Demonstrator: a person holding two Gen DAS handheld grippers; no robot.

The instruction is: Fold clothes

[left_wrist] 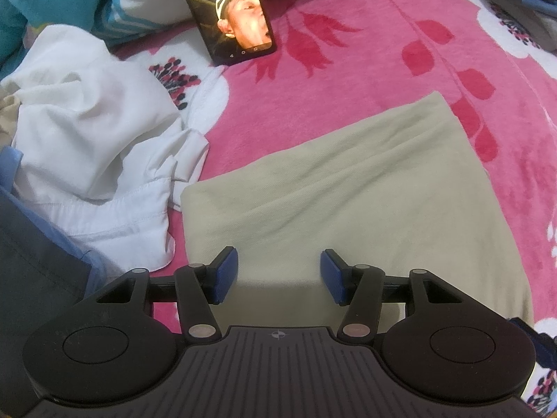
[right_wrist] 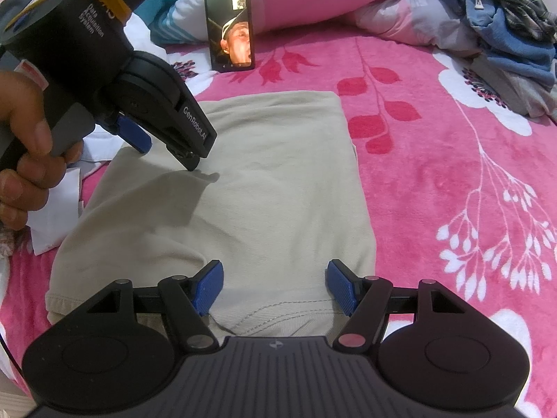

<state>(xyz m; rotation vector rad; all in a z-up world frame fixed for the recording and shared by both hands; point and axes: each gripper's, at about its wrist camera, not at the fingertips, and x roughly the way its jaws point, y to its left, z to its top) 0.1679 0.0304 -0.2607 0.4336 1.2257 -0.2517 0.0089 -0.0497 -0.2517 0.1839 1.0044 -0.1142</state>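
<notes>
A folded beige garment (left_wrist: 348,191) (right_wrist: 243,191) lies flat on the pink flowered blanket (left_wrist: 383,69). My left gripper (left_wrist: 278,261) points steeply down over its near left part, jaws open with only flat cloth showing between the blue pads. In the right wrist view, a hand (right_wrist: 24,160) holds the left gripper (right_wrist: 167,153), with its fingertips at or just above the cloth. My right gripper (right_wrist: 275,271) hovers open over the garment's near hem, nothing pinched.
A crumpled white garment (left_wrist: 97,146) lies left of the beige one, with blue and dark cloth (left_wrist: 34,244) beside it. A phone (left_wrist: 229,14) (right_wrist: 231,24) leans on pillows (right_wrist: 296,0) at the back. A clothes pile (right_wrist: 504,35) sits far right.
</notes>
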